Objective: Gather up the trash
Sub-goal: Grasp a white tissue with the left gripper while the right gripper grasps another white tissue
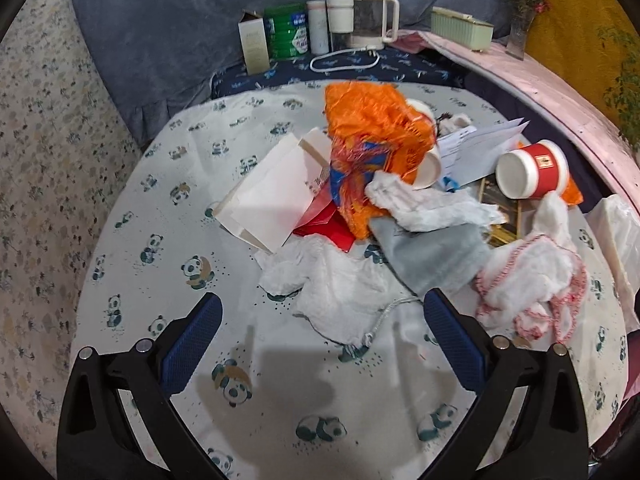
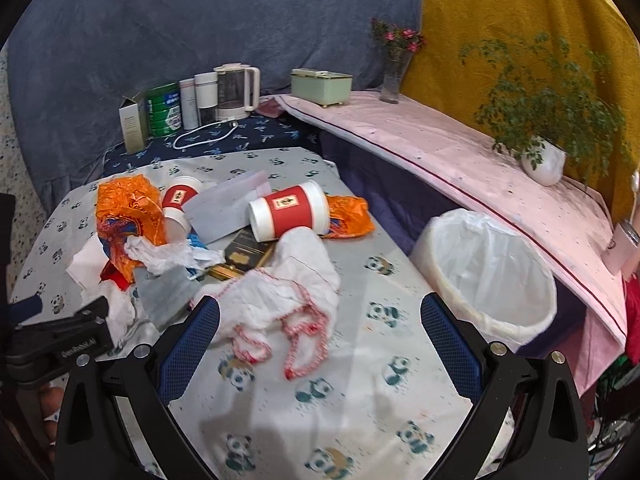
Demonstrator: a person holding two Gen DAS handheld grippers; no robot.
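Note:
A pile of trash lies on the panda-print table (image 1: 168,240): an orange wrapper (image 1: 372,136), a white paper bag (image 1: 272,196), two red paper cups (image 1: 536,170) on their sides, crumpled tissue (image 1: 336,280), a grey mask (image 1: 436,256) and a white net bag with red trim (image 2: 280,300). My left gripper (image 1: 322,312) is open, just short of the tissue. My right gripper (image 2: 320,316) is open, with the net bag between its fingers. A white-lined trash bin (image 2: 492,272) stands right of the table.
At the back stand a carton (image 1: 254,42), a green tin (image 1: 286,32), bottles and a kettle (image 1: 370,20) with its cord. A pink shelf (image 2: 460,160) holds a green box, a flower vase and a potted plant (image 2: 544,160).

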